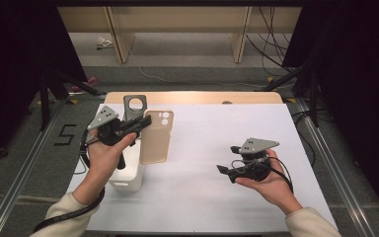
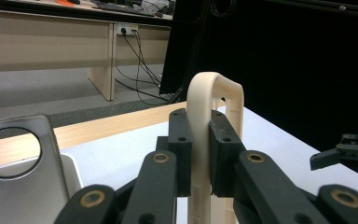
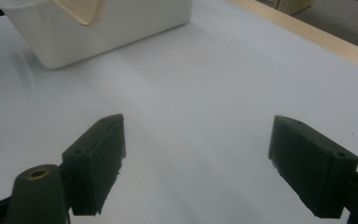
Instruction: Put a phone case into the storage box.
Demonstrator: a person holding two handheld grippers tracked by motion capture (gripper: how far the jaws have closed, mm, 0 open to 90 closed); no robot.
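A beige phone case (image 1: 156, 137) is clamped by the left gripper (image 1: 139, 124), left of centre above the white box (image 1: 128, 178). The right gripper (image 1: 225, 171) is held wide open and empty; the placing is judged undone.

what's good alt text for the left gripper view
Black left tongs clamp the edge of a beige phone case held upright over a white table. A grey case with a round hole stands at left.

beige phone case (image 2: 214, 140) lower part hidden behind left tool's pads, white bin (image 3: 98, 28) cut off by top edge
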